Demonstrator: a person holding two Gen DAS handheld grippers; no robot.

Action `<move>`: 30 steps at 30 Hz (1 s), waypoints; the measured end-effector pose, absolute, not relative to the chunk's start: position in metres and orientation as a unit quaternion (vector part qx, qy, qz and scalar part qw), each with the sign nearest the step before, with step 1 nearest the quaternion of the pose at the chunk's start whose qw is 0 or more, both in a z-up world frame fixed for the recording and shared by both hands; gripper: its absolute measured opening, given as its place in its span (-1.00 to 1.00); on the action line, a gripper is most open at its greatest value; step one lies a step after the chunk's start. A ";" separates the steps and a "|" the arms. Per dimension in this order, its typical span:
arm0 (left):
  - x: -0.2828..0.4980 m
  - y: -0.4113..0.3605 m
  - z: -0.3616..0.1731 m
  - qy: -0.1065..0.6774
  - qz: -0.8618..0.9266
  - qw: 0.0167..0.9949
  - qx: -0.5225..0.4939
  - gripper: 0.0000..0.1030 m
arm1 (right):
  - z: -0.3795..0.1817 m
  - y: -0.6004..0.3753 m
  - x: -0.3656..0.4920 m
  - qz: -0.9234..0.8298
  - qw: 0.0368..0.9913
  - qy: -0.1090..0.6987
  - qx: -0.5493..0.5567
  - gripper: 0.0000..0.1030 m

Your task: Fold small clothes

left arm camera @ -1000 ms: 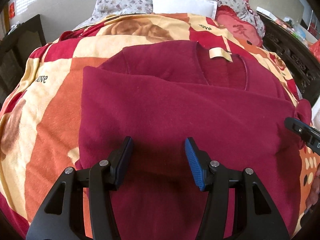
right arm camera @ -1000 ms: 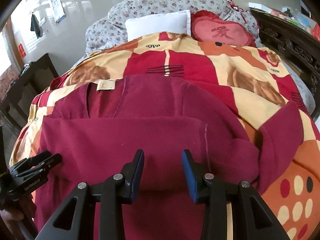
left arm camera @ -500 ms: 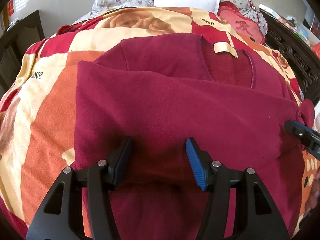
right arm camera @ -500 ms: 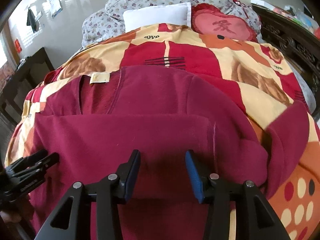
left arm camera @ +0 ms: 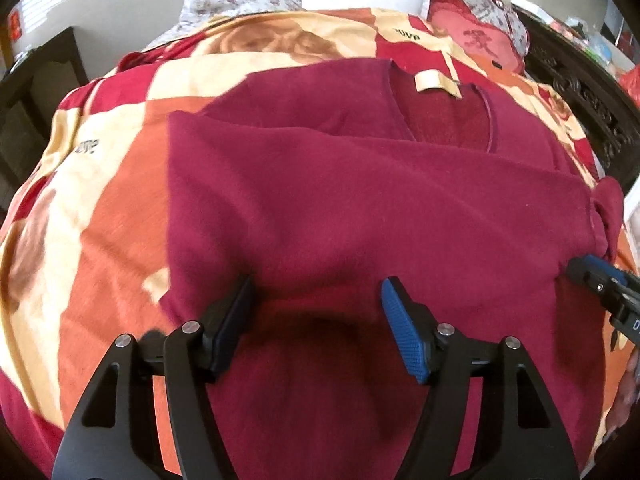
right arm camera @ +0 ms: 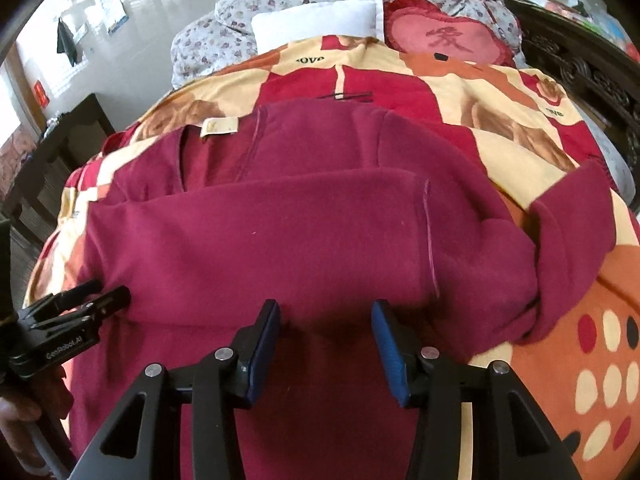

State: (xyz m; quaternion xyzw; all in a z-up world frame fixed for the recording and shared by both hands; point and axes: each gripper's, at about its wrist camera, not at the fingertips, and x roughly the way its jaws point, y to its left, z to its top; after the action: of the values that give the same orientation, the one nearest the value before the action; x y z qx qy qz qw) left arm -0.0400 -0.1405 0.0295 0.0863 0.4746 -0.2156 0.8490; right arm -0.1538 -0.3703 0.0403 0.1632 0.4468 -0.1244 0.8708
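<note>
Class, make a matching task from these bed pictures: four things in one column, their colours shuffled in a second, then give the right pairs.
Things:
1. sweater
2. pillow
3. neck label
4. pads on the fingers

Colours:
A. blue
B. white
C. dark red
D. cream

Pairs: 1-C, 2-B, 3-D, 4-A

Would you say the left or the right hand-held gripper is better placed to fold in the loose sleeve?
Probably the right hand-held gripper: the unfolded sleeve of the maroon top lies on its side, while the left hand-held gripper sits at the opposite edge.
</note>
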 end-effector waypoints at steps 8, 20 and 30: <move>-0.066 -0.128 0.045 0.466 -0.235 0.850 0.069 0.29 | 0.050 -0.382 -0.192 -0.153 0.877 0.416 0.184 -0.11; -0.088 -0.153 0.037 0.478 -0.259 0.836 0.078 0.29 | 0.062 -0.463 -0.222 -0.240 0.860 0.399 0.210 -0.10; -0.087 -0.160 0.022 0.495 -0.260 0.825 0.087 0.29 | 0.056 -0.507 -0.164 -0.277 0.844 0.425 0.172 -0.11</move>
State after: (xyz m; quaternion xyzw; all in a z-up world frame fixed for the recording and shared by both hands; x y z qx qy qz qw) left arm -0.0869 -0.1603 0.0224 0.0871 0.4948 -0.2603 0.8245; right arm -0.1642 -0.5071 0.0560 0.1725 0.4246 -0.2774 0.8444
